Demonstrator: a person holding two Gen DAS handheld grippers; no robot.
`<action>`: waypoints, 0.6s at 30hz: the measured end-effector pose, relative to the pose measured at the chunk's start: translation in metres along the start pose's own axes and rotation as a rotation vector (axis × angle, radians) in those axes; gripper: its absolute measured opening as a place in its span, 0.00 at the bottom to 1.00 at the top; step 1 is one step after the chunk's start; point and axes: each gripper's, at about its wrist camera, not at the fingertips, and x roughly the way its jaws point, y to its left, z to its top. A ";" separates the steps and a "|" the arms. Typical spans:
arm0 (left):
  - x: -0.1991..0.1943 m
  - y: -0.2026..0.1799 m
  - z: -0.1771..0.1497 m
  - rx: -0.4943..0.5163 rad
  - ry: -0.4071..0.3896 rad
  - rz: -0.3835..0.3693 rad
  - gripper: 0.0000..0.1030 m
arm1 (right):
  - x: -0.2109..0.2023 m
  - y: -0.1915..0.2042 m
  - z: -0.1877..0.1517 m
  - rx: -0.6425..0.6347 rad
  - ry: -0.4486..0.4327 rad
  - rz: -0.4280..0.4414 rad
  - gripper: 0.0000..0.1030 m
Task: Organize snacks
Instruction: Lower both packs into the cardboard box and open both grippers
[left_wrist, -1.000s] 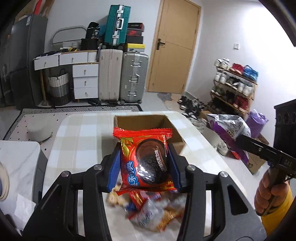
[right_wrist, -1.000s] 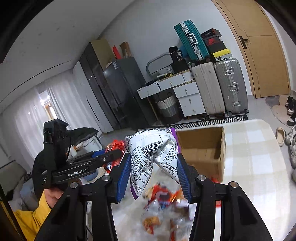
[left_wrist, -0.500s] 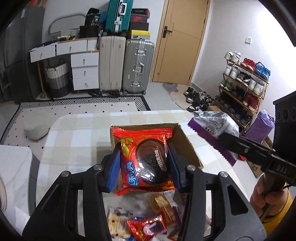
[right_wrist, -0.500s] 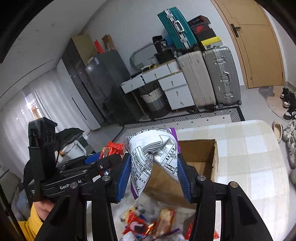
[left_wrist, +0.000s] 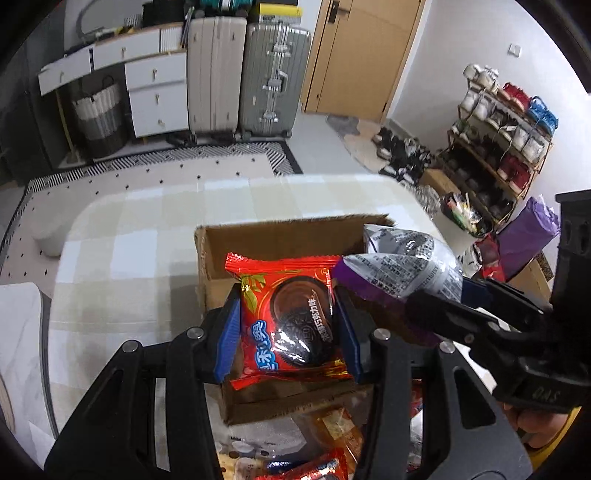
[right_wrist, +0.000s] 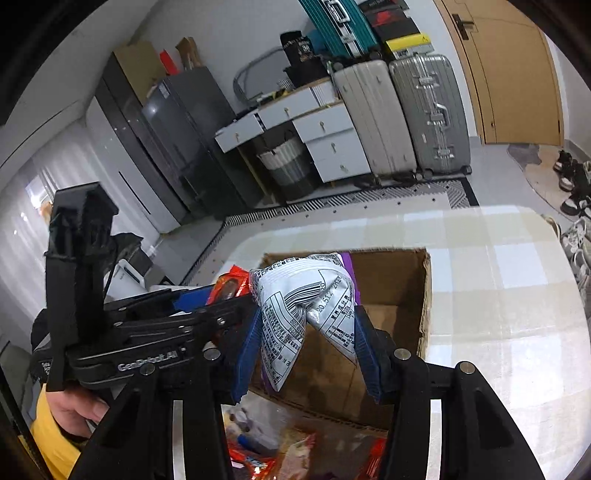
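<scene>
My left gripper (left_wrist: 288, 332) is shut on a red cookie packet (left_wrist: 291, 317) and holds it over the open cardboard box (left_wrist: 280, 236). My right gripper (right_wrist: 306, 354) is shut on a silver and purple snack bag (right_wrist: 306, 306), also over the box (right_wrist: 391, 291). In the left wrist view the silver bag (left_wrist: 406, 262) and the right gripper (left_wrist: 436, 299) come in from the right, close beside the red packet. In the right wrist view the left gripper (right_wrist: 229, 295) sits at the left with the red packet (right_wrist: 229, 286) showing. The box floor is mostly hidden.
A pile of loose snack packets (left_wrist: 317, 446) lies on the checked table (left_wrist: 122, 236) in front of the box, also in the right wrist view (right_wrist: 295, 450). Suitcases (left_wrist: 243, 74), drawers and a shoe rack (left_wrist: 506, 140) stand beyond the table.
Both grippers have moved forward and down with their packets, from above the snack pile to over the open box. The two grippers have come closer together.
</scene>
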 end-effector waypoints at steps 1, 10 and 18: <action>0.009 0.000 0.002 0.001 0.009 0.001 0.42 | 0.004 -0.002 -0.001 0.001 0.010 -0.017 0.47; 0.067 0.002 0.005 -0.006 0.077 0.009 0.42 | 0.027 -0.016 -0.005 0.013 0.070 -0.043 0.47; 0.073 0.001 -0.006 0.001 0.074 0.027 0.43 | 0.035 -0.024 -0.008 0.059 0.114 -0.044 0.47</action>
